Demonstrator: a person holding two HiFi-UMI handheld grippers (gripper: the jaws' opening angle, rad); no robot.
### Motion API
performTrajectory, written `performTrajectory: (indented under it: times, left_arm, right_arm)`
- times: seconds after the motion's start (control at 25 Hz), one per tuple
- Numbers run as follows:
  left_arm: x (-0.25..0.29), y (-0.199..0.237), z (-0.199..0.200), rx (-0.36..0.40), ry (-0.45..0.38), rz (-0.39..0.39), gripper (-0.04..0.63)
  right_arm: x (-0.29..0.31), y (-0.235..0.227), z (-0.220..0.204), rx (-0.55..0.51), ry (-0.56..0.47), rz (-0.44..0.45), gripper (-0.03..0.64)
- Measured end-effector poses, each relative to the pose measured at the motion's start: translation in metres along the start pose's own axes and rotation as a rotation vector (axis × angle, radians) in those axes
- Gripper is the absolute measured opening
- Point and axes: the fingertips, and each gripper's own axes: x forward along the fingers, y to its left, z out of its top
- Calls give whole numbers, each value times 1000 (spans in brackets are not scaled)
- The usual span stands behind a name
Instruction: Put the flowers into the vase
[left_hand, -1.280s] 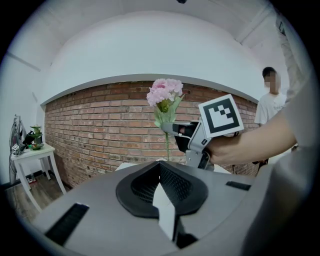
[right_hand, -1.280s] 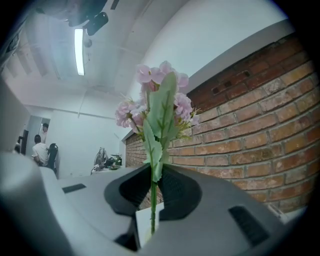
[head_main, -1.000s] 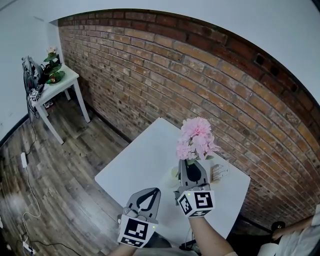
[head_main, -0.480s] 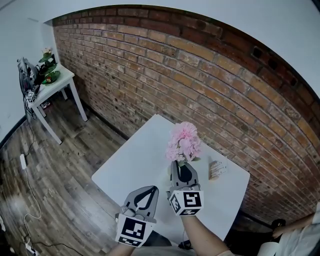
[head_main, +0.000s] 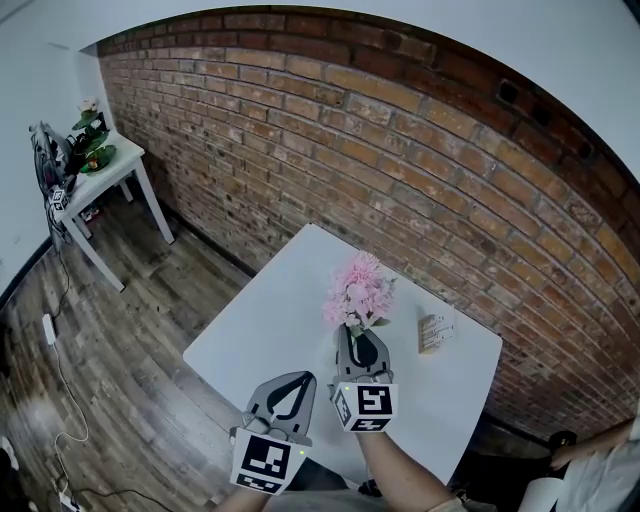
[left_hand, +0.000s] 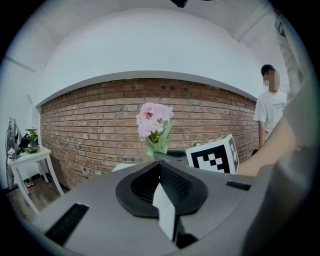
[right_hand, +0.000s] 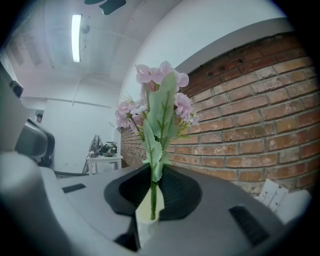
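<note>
A bunch of pink flowers (head_main: 358, 292) with green leaves stands upright over the white table (head_main: 280, 330). My right gripper (head_main: 357, 330) is shut on its thin green stem (right_hand: 152, 192), which runs up between the pads in the right gripper view. The blooms (right_hand: 155, 97) rise above the jaws. My left gripper (head_main: 302, 381) hangs just left of the right one, shut with nothing in it. Past its closed jaws, the left gripper view shows the flowers (left_hand: 155, 120). I can make out no vase; the spot under the right gripper is hidden.
A small white card box (head_main: 436, 330) stands on the table near the brick wall (head_main: 420, 180). A white side table (head_main: 110, 165) with potted plants stands far left. A person in a white shirt (left_hand: 270, 107) stands to the right. Cables lie on the wooden floor (head_main: 100, 350).
My right gripper has sunk toward the table with the flowers still in it. The left gripper has stayed where it was.
</note>
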Motion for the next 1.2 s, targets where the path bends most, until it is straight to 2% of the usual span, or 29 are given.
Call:
performTrajectory:
  times: [0.52, 0.84, 1.2]
  left_arm:
    - [0, -6, -6, 3, 7, -12, 4]
    - [-1, -7, -5, 1, 1, -14, 3]
    - [-4, -10, -4, 2, -7, -22, 3]
  right_arm:
    - [-7, 3, -16, -47, 23, -6, 61]
    - [-8, 4, -19, -58, 34, -3, 128]
    - [-15, 8, -24, -72, 47, -6, 173]
